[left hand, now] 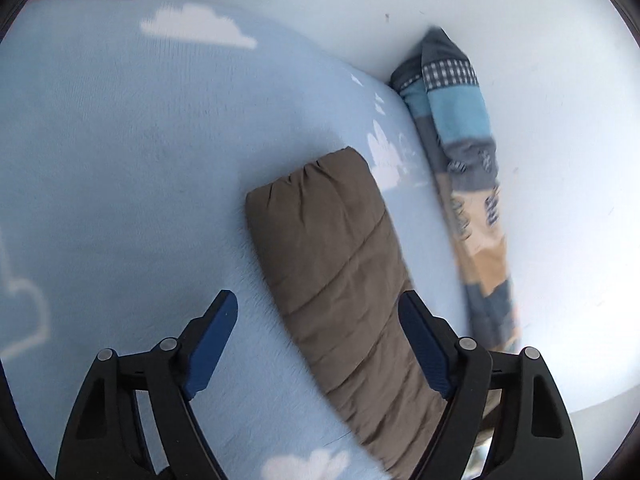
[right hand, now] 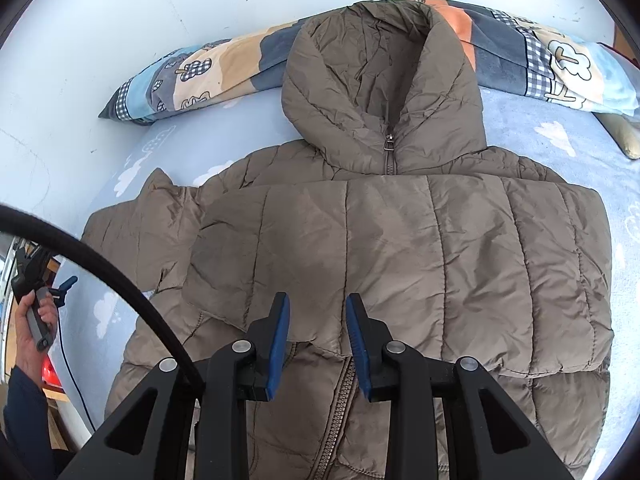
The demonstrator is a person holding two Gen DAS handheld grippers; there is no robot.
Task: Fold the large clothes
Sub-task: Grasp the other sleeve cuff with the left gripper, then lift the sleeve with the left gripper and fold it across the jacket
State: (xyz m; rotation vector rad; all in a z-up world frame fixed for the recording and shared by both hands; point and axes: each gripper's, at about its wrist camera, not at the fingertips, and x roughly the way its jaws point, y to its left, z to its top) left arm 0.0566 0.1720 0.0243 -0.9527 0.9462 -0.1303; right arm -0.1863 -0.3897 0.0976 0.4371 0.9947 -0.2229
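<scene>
1. Item: brown quilted hooded jacket (right hand: 400,248); lay face-up on a pale blue cloud-print blanket (right hand: 560,148), hood (right hand: 380,76) toward the patterned pillow (right hand: 208,68) at the white wall (right hand: 120,8); front zip (right hand: 340,412) closed.
2. Condition: one sleeve (right hand: 440,264) already laid across the chest, its cuff end just ahead of the right gripper; the other sleeve (left hand: 340,280) lay straight out on the blanket, unfolded.
3. Right gripper (right hand: 318,344): fingers parted by a narrow gap, nothing between them; poised just above the folded sleeve's cuff end, over the zip line; contact with the cloth could not be told.
4. Left gripper (left hand: 316,352): fingers spread wide to either side of the outstretched sleeve, pinching nothing; the sleeve ran between them toward its cuff (left hand: 308,184); view somewhat blurred.
5. Step in hand, as judged: the sleeve-folding stage; first sleeve done, second pending.
6. Next move, as judged: left gripper to drop and close on the sleeve, near the cuff, then carry it across the chest onto the first; a firm pinch needed, the padded shell likely slippery and springy; right gripper could press the folded sleeve flat.
</scene>
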